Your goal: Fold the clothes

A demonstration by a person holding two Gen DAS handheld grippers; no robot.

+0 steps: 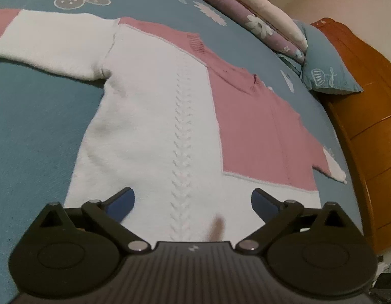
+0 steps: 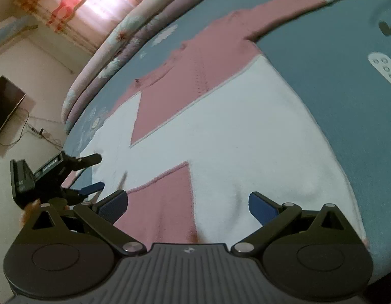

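Sweater (image 1: 154,116), pink and white, is spread flat on the blue bed (image 1: 38,126), and its near hem should be pinched evenly at both corners, since the left tool (image 1: 192,198) and right tool (image 2: 187,202) are wide open above the hem, holding nothing.

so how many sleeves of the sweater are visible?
2. One sleeve stretches out to the left in the left wrist view; the other sleeve lies at the sweater's right edge, by the bed's side.
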